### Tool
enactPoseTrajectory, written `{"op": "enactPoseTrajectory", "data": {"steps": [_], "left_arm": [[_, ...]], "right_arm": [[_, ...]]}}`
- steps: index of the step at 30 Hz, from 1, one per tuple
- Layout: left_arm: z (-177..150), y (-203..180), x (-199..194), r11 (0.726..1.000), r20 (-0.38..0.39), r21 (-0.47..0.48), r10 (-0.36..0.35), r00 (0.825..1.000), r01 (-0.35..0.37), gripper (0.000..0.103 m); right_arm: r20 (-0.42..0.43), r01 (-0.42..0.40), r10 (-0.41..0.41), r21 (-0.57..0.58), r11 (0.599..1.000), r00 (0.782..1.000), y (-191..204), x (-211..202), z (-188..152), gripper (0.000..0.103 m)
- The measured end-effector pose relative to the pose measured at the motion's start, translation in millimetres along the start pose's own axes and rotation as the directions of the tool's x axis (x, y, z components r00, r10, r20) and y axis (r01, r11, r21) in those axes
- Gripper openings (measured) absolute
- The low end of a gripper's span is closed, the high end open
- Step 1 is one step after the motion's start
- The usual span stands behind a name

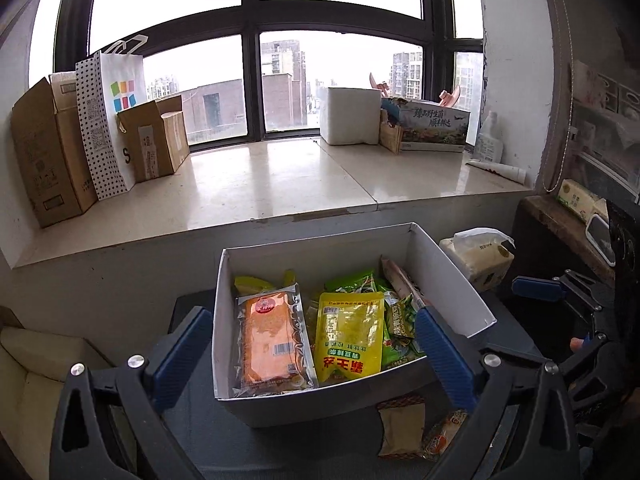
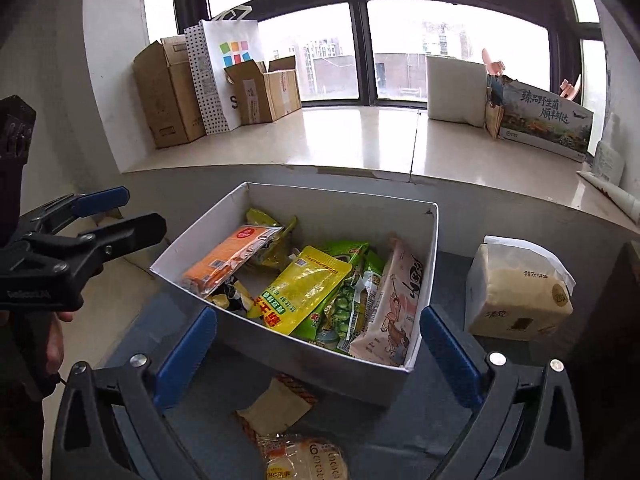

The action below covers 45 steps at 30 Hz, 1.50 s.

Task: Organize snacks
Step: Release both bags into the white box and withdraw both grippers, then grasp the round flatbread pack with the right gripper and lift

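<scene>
Overcast daylight through a dark-framed window [image 1: 252,60] over a pale, perhaps stone, sill [image 1: 280,184].

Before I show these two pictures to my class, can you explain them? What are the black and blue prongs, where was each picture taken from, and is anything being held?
A person holds a handheld two-finger gripper in each hand, each with a camera looking along its fingers. One picture is from the left gripper, the other from the right gripper. Both stand open and empty. Ahead is a white box holding snack packets, such as a yellow pouch. Two more packets lie outside it, with a tissue pack beside it.
</scene>
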<state>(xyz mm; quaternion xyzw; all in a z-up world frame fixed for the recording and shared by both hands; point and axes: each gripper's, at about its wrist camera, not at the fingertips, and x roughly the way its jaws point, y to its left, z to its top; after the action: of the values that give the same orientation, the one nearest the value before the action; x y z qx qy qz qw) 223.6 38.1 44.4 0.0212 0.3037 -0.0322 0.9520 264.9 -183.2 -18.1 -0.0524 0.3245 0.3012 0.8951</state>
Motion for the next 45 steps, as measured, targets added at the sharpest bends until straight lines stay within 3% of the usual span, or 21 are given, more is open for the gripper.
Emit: {"op": "enactPoseTrajectory", "data": {"steps": [2,4,10,15,20,26,42,45], "left_arm": [[-5,-6,-16,0.999,0.011,0.032,0.011,1.000,-0.011,0.103],[-15,-10,-35,0.999,0.014,0.037,-0.037,0.999,0.037,0.103],[-69,-17,-75,0.996,-0.008,-0.014,-0.087,0.996,0.087,0.103],[-113,-21,-91,0.997,-0.045,-0.046,-0.066,0.997,0.064,0.103],[-137,-22,-107,0.998,-0.093,-0.054,-0.049,0.994,0.044,0.103],[-150,-18,-124,0.997,-0.107,-0.081,-0.016,0.994,0.008,0.103],[-170,-9,-115,0.986,-0.159,-0.168,-0.048,0.986,0.021,0.103],[-171,-12,-110,0.986,-0.167,-0.167,-0.051,0.985,0.023,0.103]], "right_arm": [[-0.016,0.000,-0.001,-0.016,1.000,1.000,6,-11,-9,0.103],[-0.028,-0.009,0.007,-0.045,0.999,1.000,14,-22,-25,0.103],[-0.060,-0.075,0.075,-0.008,0.997,0.995,24,-48,-94,0.103],[-0.086,-0.104,0.110,0.066,0.992,0.990,26,-59,-142,0.103],[-0.106,-0.104,0.113,0.084,0.991,0.988,28,-61,-170,0.103],[-0.147,-0.089,0.097,0.062,0.994,0.984,25,-39,-172,0.103],[-0.251,-0.029,0.041,0.051,0.998,0.967,-1,47,-155,0.103],[-0.239,-0.014,0.024,0.042,0.999,0.971,0,47,-155,0.093]]}}
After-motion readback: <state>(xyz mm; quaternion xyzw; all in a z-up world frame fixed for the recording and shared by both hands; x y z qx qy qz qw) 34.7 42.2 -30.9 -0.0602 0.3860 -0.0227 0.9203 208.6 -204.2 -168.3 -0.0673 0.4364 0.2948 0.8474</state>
